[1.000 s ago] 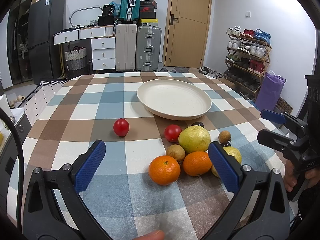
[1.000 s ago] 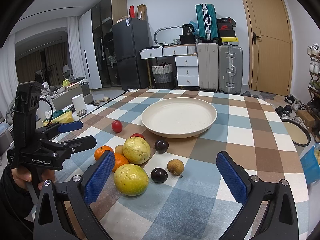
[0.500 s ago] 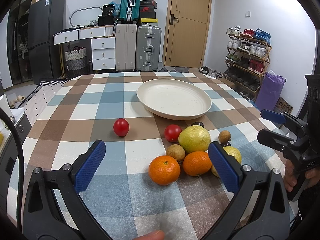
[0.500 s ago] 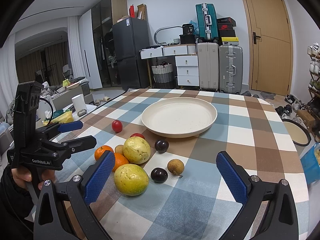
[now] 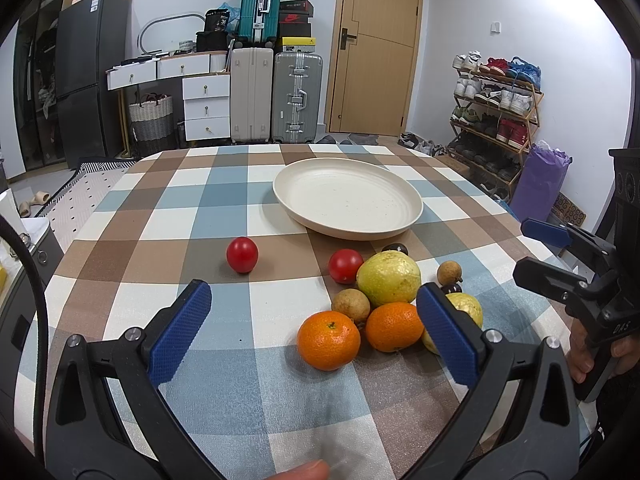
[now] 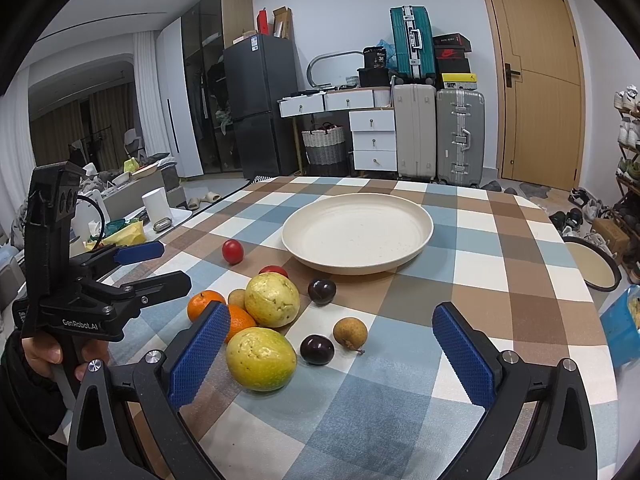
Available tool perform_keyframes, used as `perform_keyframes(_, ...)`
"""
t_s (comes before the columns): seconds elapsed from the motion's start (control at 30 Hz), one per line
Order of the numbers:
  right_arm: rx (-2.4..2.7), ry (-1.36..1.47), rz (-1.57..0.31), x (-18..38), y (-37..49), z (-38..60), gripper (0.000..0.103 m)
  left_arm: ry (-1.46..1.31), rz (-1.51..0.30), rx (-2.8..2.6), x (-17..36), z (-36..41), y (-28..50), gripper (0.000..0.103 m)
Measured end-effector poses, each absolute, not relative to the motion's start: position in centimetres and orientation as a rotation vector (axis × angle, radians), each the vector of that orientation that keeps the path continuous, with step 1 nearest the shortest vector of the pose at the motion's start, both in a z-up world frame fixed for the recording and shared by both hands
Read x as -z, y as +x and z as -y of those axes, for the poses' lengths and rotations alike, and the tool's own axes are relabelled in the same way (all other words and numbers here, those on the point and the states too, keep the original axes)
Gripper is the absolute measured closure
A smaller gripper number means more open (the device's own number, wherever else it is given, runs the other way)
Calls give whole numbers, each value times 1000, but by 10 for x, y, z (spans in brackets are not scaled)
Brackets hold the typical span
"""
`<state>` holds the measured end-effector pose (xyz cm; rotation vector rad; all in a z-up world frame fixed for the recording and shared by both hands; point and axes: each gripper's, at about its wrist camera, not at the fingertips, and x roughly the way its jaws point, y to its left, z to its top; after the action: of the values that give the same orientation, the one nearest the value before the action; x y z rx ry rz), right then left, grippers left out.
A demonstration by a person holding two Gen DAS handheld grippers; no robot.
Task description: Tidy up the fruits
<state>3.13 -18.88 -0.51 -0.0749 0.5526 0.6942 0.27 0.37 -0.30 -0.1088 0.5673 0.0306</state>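
Observation:
An empty cream plate [image 5: 347, 205] [image 6: 357, 233] stands mid-table on the checked cloth. In front of it lie loose fruits: two oranges [image 5: 329, 340] [image 5: 394, 326], two yellow-green guavas [image 5: 388, 278] [image 6: 261, 358], two red tomatoes [image 5: 241, 254] [image 5: 345, 265], brown longans [image 5: 351, 305] [image 6: 350, 331] and dark plums [image 6: 317, 349] [image 6: 321, 291]. My left gripper [image 5: 314, 330] is open and empty, low over the near edge, with the nearest orange between its fingers' line. My right gripper [image 6: 330, 354] is open and empty, with the near guava and a plum ahead of it.
The table [image 5: 224, 200] carries a blue, brown and white checked cloth. Suitcases [image 5: 276, 96], drawers and a fridge stand beyond the far edge. A shoe rack [image 5: 496, 112] is at the right. Each gripper shows in the other's view [image 5: 580, 280] [image 6: 100, 280].

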Motion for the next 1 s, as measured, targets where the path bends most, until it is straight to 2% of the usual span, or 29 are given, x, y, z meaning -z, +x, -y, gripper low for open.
perform_keyframes(0.73, -690, -135, -611, 12, 36, 177, 0, -107, -607, -25, 8, -5, 6, 1)
perform_keyframes(1.0, -737, -167, -745, 25, 38, 159, 0, -62, -685, -46, 16, -2, 13, 1)
